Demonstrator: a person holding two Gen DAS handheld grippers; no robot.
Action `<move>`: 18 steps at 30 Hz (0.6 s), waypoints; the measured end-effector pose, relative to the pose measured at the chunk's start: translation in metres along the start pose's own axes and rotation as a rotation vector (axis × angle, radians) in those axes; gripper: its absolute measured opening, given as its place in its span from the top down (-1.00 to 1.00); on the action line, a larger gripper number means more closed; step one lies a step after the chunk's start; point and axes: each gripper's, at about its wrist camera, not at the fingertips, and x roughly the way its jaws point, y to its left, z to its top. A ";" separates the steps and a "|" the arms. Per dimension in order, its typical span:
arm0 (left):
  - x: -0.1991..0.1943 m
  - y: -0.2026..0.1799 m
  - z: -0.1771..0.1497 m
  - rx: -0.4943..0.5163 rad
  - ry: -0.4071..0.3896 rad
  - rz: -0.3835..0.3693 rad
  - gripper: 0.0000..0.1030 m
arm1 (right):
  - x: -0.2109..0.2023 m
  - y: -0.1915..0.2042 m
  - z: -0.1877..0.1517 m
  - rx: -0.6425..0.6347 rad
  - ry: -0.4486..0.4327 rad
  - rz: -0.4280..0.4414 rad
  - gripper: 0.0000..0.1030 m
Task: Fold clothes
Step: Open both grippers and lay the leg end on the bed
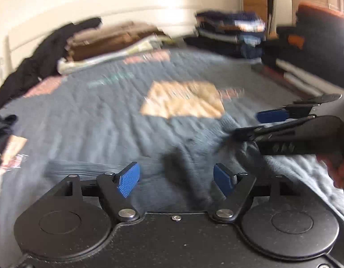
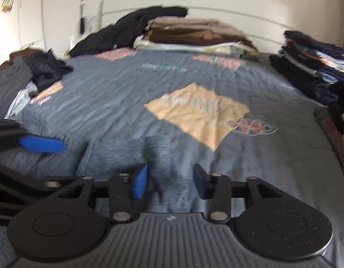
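Note:
A grey garment (image 1: pixel 194 147) lies rumpled on the near part of the quilted bed (image 1: pixel 94 111). My left gripper (image 1: pixel 176 179) stands open just above it, and a dark fold of the cloth rises between its blue pads (image 1: pixel 129 179) without touching them. In the same view my right gripper (image 1: pixel 256 124) comes in from the right, low over the garment. In the right wrist view, the right gripper (image 2: pixel 169 184) is open over the garment (image 2: pixel 118 154), with a fold loose between its jaws. The left gripper's blue pad (image 2: pixel 42 145) shows at the left edge. Both views are blurred.
Folded brown and beige clothes (image 2: pixel 194 33) and a dark jacket (image 2: pixel 127 29) lie at the headboard. A stack of dark and blue folded clothes (image 2: pixel 312 58) stands at the right edge. Loose clothes (image 2: pixel 38 69) are heaped at the left. A hand (image 1: pixel 339 167) holds the right gripper.

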 end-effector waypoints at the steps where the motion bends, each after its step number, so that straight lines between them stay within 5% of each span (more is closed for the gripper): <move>1: -0.019 0.007 -0.002 -0.025 -0.013 -0.007 -0.40 | -0.007 -0.005 0.001 0.022 -0.022 -0.010 -0.10; 8: -0.167 0.031 -0.056 -0.219 -0.076 -0.007 -0.40 | -0.101 -0.011 -0.007 0.096 -0.048 0.095 -0.30; 18: -0.300 0.019 -0.161 -0.597 -0.065 -0.052 -0.40 | -0.274 0.051 -0.106 0.245 0.150 0.265 -0.42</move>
